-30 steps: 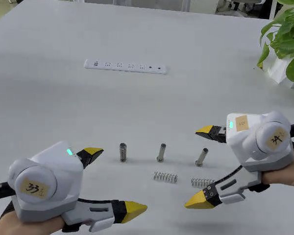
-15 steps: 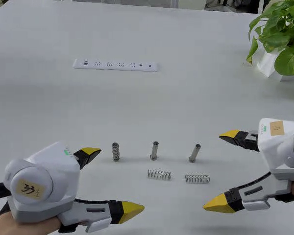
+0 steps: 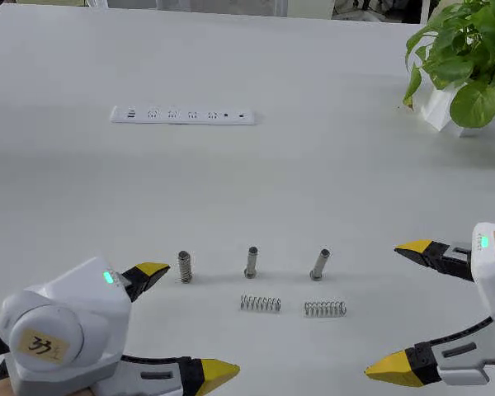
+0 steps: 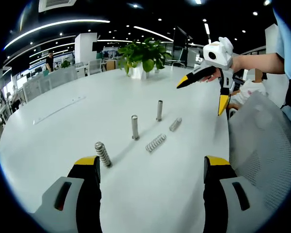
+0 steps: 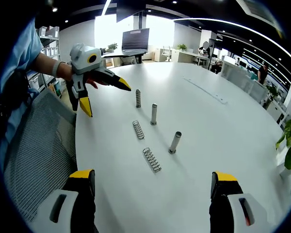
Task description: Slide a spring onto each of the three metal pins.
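A white power strip lies flat on the grey counter, well ahead of the left tool; a leafy green plant in a white pot stands far ahead of the right tool; a grey mesh chair sits at the counter's edge, beside that tool.

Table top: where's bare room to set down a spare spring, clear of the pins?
The widest free patch lies between the power strip and the row of three pins. Another lies between that row and the plant. Crowded: the near band, where two loose springs lie before the pins, flanked by the left hand-held gripper and the right hand-held gripper.
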{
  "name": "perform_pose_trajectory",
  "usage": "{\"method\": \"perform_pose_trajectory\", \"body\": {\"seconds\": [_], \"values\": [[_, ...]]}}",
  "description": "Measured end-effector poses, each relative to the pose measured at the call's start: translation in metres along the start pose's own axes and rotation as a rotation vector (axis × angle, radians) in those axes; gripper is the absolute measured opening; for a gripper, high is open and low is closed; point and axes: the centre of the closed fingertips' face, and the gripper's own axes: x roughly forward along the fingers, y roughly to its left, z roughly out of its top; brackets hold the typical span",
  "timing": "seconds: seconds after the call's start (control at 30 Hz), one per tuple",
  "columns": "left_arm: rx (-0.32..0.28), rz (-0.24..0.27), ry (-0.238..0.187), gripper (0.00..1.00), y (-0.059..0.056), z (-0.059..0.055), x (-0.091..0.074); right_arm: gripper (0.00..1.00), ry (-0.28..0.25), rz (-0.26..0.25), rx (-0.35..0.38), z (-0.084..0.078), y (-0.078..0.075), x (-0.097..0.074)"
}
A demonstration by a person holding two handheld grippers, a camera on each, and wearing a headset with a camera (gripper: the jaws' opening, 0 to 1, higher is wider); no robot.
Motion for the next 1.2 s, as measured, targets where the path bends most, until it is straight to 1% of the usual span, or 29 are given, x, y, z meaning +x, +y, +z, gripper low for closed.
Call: {"method": "perform_pose_trajectory", "body": {"seconds": [0.03, 0.13, 0.2, 0.27, 0.4, 0.47, 0.53, 0.6, 0.67, 0.73, 0.77, 0.83, 0.87, 0.9, 0.93, 0.97, 1.0, 1.03, 1.1, 1.17, 1.2], "values": [[0.005, -0.006, -0.005, 0.83, -0.001, 0.001, 0.001, 0.99, 0.006, -0.004, 0.008, -0.002, 0.000, -0.001], [0.006, -0.023, -0.031, 0.76, -0.003, 0.005, 0.006, 0.99, 0.002, -0.013, 0.017, -0.003, 0.001, -0.005], [0.015, -0.035, -0.021, 0.74, -0.004, 0.004, 0.012, 0.99, 0.003, -0.021, 0.022, -0.006, 0.001, -0.007], [0.050, -0.050, -0.008, 0.70, -0.004, 0.003, 0.016, 0.99, 0.005, -0.023, 0.026, -0.008, 0.003, -0.009], [0.054, -0.065, 0.000, 0.66, -0.003, 0.004, 0.023, 0.99, 0.014, -0.028, 0.034, -0.012, 0.006, -0.013], [0.065, -0.090, 0.005, 0.57, -0.005, 0.004, 0.027, 0.99, 0.017, -0.028, 0.041, -0.014, 0.008, -0.015], [0.084, -0.101, 0.022, 0.50, -0.006, 0.002, 0.031, 0.99, 0.018, -0.031, 0.049, -0.016, 0.009, -0.015], [0.085, -0.112, 0.028, 0.50, -0.006, 0.002, 0.036, 0.99, 0.021, -0.038, 0.057, -0.017, 0.010, -0.016], [0.093, -0.136, 0.048, 0.48, -0.007, -0.001, 0.042, 0.99, 0.017, -0.042, 0.069, -0.017, 0.011, -0.016], [0.117, -0.152, 0.069, 0.41, -0.008, -0.004, 0.047, 0.99, 0.012, -0.044, 0.076, -0.017, 0.012, -0.017], [0.128, -0.168, 0.090, 0.39, -0.010, -0.008, 0.050, 0.99, 0.013, -0.042, 0.078, -0.018, 0.013, -0.017], [0.137, -0.166, 0.102, 0.38, -0.009, -0.009, 0.055, 0.99, 0.016, -0.042, 0.079, -0.020, 0.014, -0.017], [0.154, -0.166, 0.119, 0.38, -0.009, -0.011, 0.057, 0.99, 0.018, -0.042, 0.080, -0.021, 0.015, -0.018], [0.169, -0.168, 0.126, 0.37, -0.009, -0.012, 0.059, 0.99, 0.020, -0.043, 0.083, -0.022, 0.015, -0.018], [0.183, -0.159, 0.137, 0.35, -0.007, -0.013, 0.060, 0.99, 0.021, -0.045, 0.085, -0.024, 0.015, -0.018], [0.200, -0.150, 0.161, 0.33, -0.005, -0.016, 0.063, 0.99, 0.021, -0.045, 0.091, -0.025, 0.015, -0.018], [0.195, -0.156, 0.164, 0.33, -0.006, -0.016, 0.065, 0.99, 0.021, -0.046, 0.094, -0.025, 0.015, -0.019], [0.191, -0.149, 0.175, 0.33, -0.004, -0.016, 0.067, 0.99, 0.019, -0.047, 0.099, -0.026, 0.015, -0.019], [0.193, -0.153, 0.176, 0.32, -0.004, -0.016, 0.070, 0.99, 0.017, -0.049, 0.105, -0.027, 0.015, -0.020], [0.194, -0.147, 0.185, 0.30, -0.003, -0.017, 0.072, 0.99, 0.015, -0.052, 0.109, -0.027, 0.014, -0.020], [0.193, -0.153, 0.184, 0.29, -0.004, -0.016, 0.073, 0.99, 0.013, -0.053, 0.112, -0.028, 0.014, -0.021]]}}
